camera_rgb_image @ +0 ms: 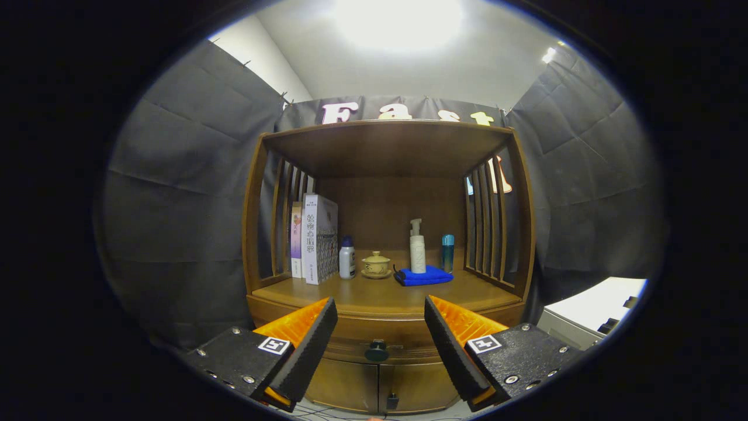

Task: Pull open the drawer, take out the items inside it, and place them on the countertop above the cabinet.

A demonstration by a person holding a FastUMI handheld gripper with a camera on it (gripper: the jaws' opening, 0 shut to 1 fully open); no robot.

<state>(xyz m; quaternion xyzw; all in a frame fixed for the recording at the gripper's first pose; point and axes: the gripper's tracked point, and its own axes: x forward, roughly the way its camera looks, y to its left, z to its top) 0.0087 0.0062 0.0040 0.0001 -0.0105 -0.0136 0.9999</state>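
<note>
While the gripper (380, 339) hovers level with fingers spread wide and empty, the closed drawer (380, 336) with its knob (377, 351) sits between them, below the countertop (374, 295) carrying two books, three bottles, one lidded cup and one blue cloth.

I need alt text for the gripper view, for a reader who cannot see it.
The open gripper frames the closed drawer's dark knob on a wooden cabinet. On its countertop stand books, bottles, a lidded cup and a blue cloth.
</note>
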